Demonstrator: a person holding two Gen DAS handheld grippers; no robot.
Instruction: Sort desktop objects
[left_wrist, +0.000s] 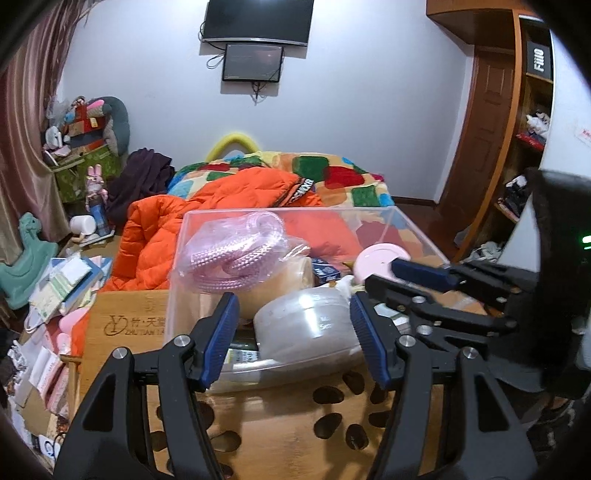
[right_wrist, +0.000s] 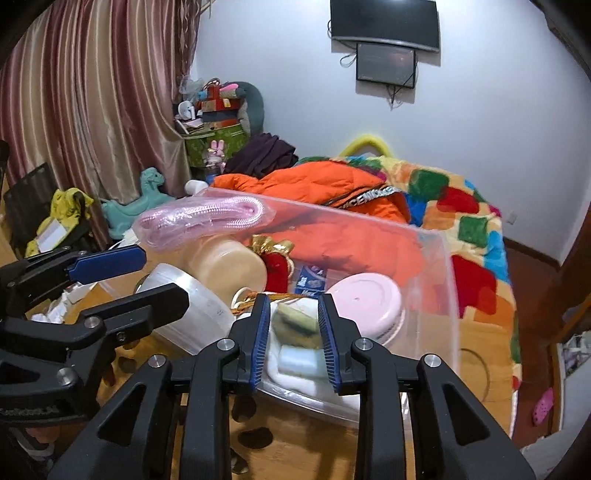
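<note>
A clear plastic bin (left_wrist: 406, 221) stands on the spotted wooden table (left_wrist: 280, 417). In it lie a bagged pink rope (left_wrist: 236, 251), a tan tape roll (left_wrist: 284, 284), a clear tape roll (left_wrist: 306, 328), a pink round box (left_wrist: 380, 258), a small blue box (right_wrist: 310, 280) and a red and gold pouch (right_wrist: 277, 258). My left gripper (left_wrist: 293, 328) hovers open at the bin's near wall, with nothing between its pads. Over the bin's right part, my right gripper (right_wrist: 293, 328) stands narrowly open above a white wrap holding a greenish sponge (right_wrist: 295, 325), and its pads are not touching it.
Behind the bin is a bed with an orange jacket (left_wrist: 159, 236) and a colourful blanket (right_wrist: 469, 229). Papers and boxes (left_wrist: 62, 288) pile up left of the table. A wooden shelf (left_wrist: 517, 155) rises at the right, and curtains (right_wrist: 92, 92) hang at the left.
</note>
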